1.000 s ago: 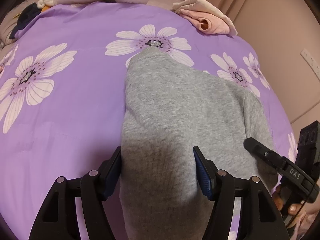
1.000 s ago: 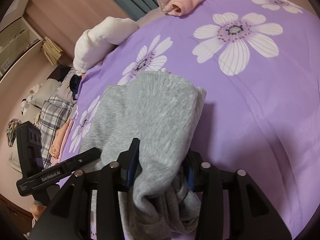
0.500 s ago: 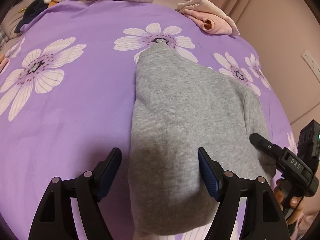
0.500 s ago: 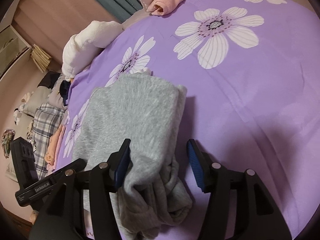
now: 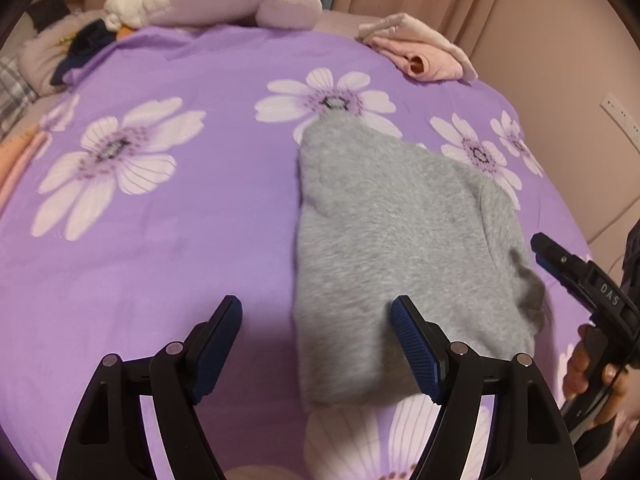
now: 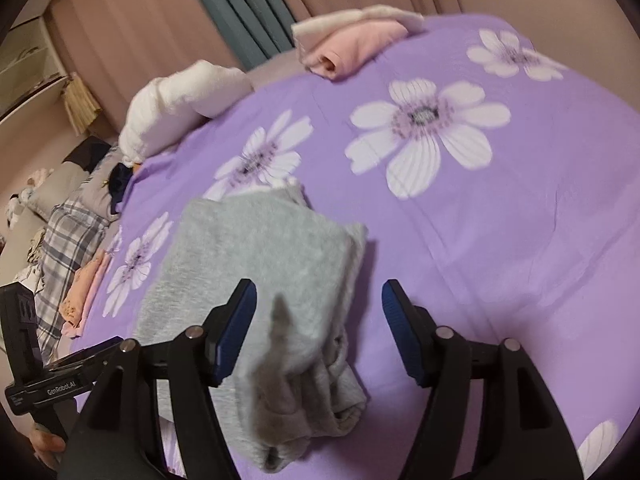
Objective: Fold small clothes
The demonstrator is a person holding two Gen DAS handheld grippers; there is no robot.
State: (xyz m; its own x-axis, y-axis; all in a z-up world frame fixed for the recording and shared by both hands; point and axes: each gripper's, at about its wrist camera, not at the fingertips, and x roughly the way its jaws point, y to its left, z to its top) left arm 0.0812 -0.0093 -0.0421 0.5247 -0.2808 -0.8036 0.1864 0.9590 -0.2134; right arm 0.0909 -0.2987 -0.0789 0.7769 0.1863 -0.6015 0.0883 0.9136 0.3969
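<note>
Now the grey garment (image 5: 392, 232) is lying folded on the purple flowered bedspread (image 5: 168, 248). Both jaws have just been opening: the left gripper (image 5: 316, 344) is hovering spread over its near edge, the right gripper (image 6: 318, 328) gaping above a bunched corner, neither gripping cloth.

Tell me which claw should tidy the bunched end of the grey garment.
Right, probably. The right claw hangs open directly above the crumpled end of the grey garment; the left claw is open over the smooth side edge.
</note>
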